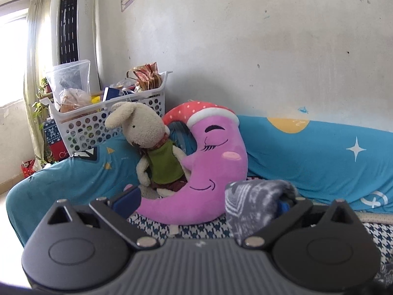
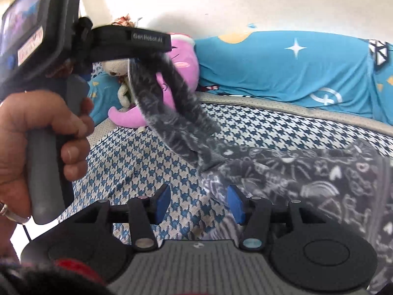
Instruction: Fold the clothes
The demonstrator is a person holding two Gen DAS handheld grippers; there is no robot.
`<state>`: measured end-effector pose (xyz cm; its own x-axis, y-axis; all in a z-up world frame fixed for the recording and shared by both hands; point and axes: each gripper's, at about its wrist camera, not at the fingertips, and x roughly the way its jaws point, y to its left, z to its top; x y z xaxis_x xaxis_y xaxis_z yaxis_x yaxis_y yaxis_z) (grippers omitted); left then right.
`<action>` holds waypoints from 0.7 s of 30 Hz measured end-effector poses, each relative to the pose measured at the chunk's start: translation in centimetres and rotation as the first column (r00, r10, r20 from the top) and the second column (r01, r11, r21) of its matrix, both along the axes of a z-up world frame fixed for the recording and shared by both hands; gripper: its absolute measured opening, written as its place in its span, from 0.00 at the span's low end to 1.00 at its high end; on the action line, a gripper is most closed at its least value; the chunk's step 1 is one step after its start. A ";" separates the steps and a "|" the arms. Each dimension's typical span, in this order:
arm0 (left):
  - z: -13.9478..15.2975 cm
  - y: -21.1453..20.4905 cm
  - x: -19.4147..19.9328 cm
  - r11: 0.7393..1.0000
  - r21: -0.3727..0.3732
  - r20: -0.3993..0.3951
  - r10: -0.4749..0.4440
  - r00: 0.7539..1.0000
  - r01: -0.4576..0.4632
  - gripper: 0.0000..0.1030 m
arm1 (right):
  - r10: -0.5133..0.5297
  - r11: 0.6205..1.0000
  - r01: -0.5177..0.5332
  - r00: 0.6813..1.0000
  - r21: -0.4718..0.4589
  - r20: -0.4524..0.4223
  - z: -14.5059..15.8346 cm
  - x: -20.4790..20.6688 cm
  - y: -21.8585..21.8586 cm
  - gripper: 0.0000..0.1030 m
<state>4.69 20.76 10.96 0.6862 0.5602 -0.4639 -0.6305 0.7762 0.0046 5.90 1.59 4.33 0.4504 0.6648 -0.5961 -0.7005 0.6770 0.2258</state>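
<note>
Right tongs (image 2: 199,205) sat spread over the bed (image 2: 127,157) beside the garment (image 2: 307,179); left tongs (image 2: 149,46) pinched its lifted end, so mid-fold, next laying it across.

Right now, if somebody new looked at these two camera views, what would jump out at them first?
Probably the pink moon plush leaning on the blue-covered sofa back, with a beige rabbit doll beside it. Next, the dark doodle-print garment: one end hangs lifted from the left claw, the rest lies on the houndstooth cushion, just ahead of the open right claw.
</note>
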 end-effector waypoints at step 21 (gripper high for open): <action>-1.0 1.4 0.1 0.994 -0.035 -0.076 0.102 0.992 -0.105 1.00 | -0.070 0.997 0.070 0.998 0.016 -0.004 0.1 0.4 -2.2 0.50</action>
<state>4.83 22.15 9.94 0.5883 0.6072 -0.5340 -0.7066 0.7072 0.0256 6.26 -0.65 4.42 0.4938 0.6415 -0.5870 -0.6505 0.7205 0.2401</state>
